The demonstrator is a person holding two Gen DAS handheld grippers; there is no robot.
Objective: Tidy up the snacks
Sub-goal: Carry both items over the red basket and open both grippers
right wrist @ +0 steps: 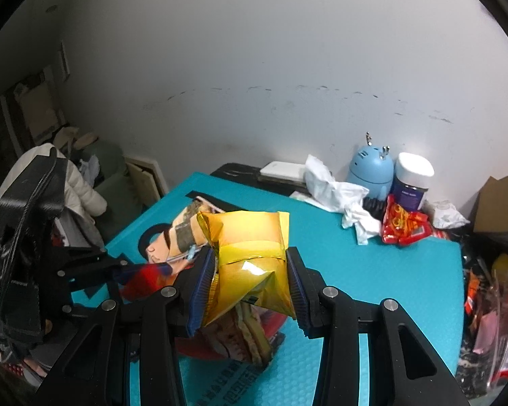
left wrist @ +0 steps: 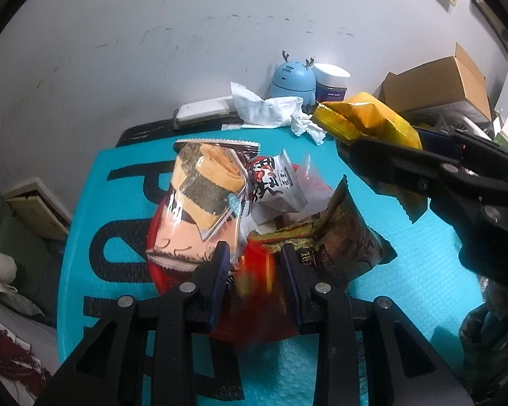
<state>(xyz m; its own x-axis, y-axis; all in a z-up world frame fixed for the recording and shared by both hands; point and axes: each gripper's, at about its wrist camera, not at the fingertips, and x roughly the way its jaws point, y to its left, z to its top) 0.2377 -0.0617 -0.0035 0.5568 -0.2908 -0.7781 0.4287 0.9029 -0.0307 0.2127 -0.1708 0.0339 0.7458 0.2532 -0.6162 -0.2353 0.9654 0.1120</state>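
A blue antlered gadget [right wrist: 371, 169], a white-lidded jar [right wrist: 411, 182] and crumpled tissues [right wrist: 335, 191] line the wall.

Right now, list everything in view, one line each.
Yellow snack bag: one, yellow, clamped in the right gripper above the pile.
Red packet: one, red, blurred, between the left gripper's fingers.
Snack pile: several packets, mixed colours, on the mat.
Mat: one, teal, covering the table.
Humidifier: one, light blue, by the wall.
Jar: one, dark blue with white lid, beside the humidifier.
Tissues: crumpled, white, before the humidifier.
Cardboard box: one, brown, far right.
Left gripper: black, shut on the red packet.
Right gripper: black, shut.
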